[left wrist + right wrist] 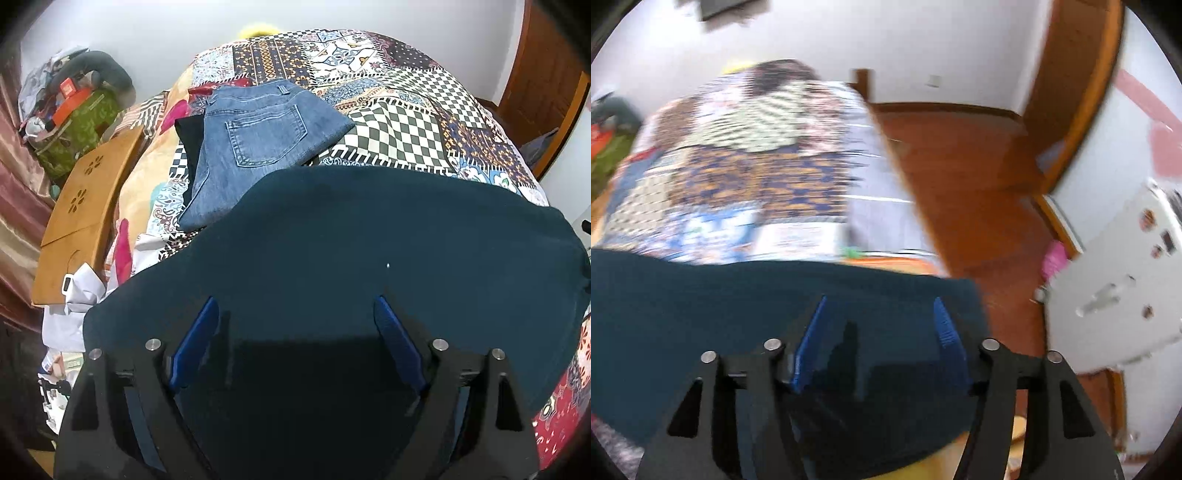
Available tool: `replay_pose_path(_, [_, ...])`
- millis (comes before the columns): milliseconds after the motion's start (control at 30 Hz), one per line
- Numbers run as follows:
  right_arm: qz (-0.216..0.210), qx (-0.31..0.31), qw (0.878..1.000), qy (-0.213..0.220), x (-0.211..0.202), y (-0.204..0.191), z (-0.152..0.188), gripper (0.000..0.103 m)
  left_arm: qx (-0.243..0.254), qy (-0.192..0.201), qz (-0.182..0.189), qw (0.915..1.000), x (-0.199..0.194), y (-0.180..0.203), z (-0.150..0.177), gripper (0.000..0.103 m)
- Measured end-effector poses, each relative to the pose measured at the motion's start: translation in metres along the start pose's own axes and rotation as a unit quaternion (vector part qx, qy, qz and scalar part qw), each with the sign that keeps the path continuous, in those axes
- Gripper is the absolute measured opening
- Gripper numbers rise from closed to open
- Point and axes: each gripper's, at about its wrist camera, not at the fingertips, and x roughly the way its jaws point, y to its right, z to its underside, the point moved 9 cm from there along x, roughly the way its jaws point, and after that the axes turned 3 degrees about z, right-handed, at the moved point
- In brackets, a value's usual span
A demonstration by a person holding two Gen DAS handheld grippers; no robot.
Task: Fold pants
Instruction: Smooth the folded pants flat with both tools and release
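Observation:
Dark teal pants [369, 240] lie spread flat on the patchwork bed cover [406, 122], filling the near half of the left wrist view. My left gripper [297, 302] hovers over them with its blue pads wide apart, holding nothing. In the blurred right wrist view the same pants [701, 295] lie under my right gripper [881, 301], near their right edge at the bed's side. Its blue pads are apart and grip nothing.
Folded blue jeans [258, 140] lie on the bed beyond the teal pants, over a dark garment [186, 133]. A wooden board [81, 210] leans at the bed's left. Clutter [70, 110] is piled far left. Wooden floor [960, 166] and a white appliance [1115, 277] lie right of the bed.

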Motion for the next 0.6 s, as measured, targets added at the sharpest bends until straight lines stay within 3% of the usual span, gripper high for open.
replay_pose_path(100, [-0.024,-0.020,0.999,-0.025,0.012,-0.035,0.029,0.056,0.013,-0.004,0.003,0.9999,-0.005,0.001,0.007,0.088])
replay_pose_path(167, [-0.012,-0.031,0.999,-0.040,0.019,-0.045,0.047,0.056,0.023,-0.005,0.005,0.9997,-0.010,0.001,0.013,0.088])
replay_pose_path(233, [0.006,-0.047,0.999,-0.024,0.013,-0.047,0.056,0.056,0.029,-0.006,0.008,0.9995,-0.016,0.001,0.020,0.088])
replay_pose_path(433, [-0.024,-0.046,0.998,-0.038,-0.018,-0.044,0.066,0.056,0.040,-0.004,0.035,0.9986,-0.035,0.012,0.037,0.088])
replay_pose_path(600, [-0.052,-0.040,0.998,-0.018,-0.042,-0.060,0.071,0.056,0.059,0.009,0.062,0.9963,-0.048,0.036,0.037,0.088])
